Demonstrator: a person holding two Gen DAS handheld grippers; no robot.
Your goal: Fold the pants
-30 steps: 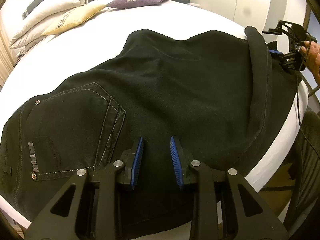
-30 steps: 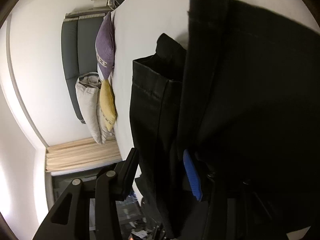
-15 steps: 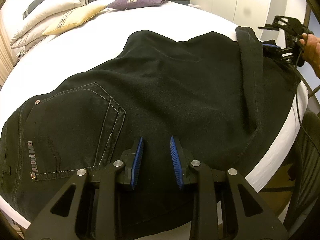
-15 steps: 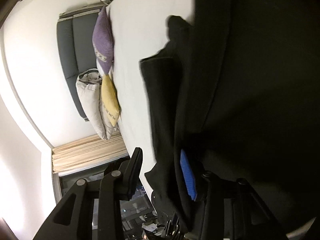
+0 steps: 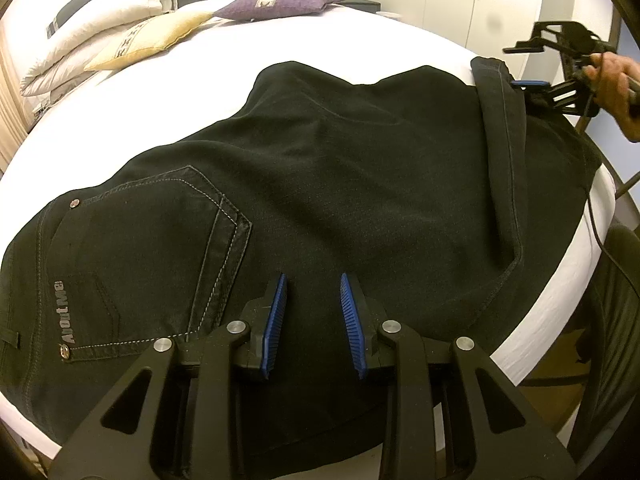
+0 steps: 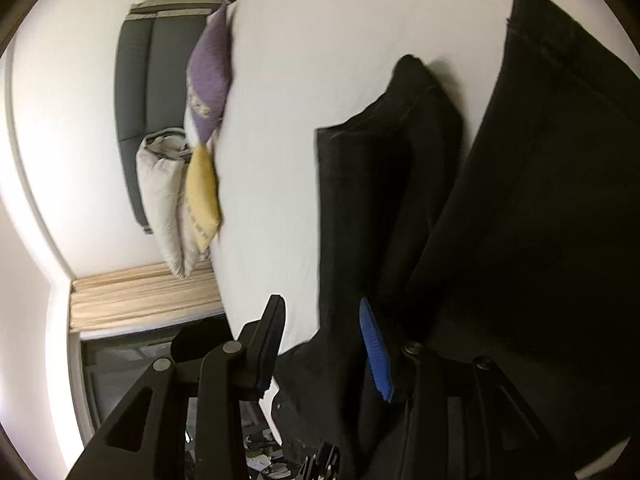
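Black pants (image 5: 328,184) lie spread across the white bed (image 5: 224,92), waistband and back pocket (image 5: 144,256) toward the near left, legs running off to the far right. The left tongs (image 5: 313,322) hover just above the seat of the pants at the near edge of the bed, their blue pads spread apart with only flat fabric showing between them; whether the tips touch the cloth cannot be told.

At the far right, a strip of the leg end (image 5: 500,152) is turned up and folded back over the rest of the pants. The right tongs (image 5: 532,90), held in a hand (image 5: 616,84), sit at that lifted hem. In the right wrist view the right tongs (image 6: 324,344) are spread, with the dark fabric (image 6: 384,208) hanging between them and lying against the blue pad (image 6: 374,348), away from the other finger (image 6: 272,332).

White, yellow and purple pillows (image 5: 168,36) rest at the far left by the grey headboard (image 6: 132,112).
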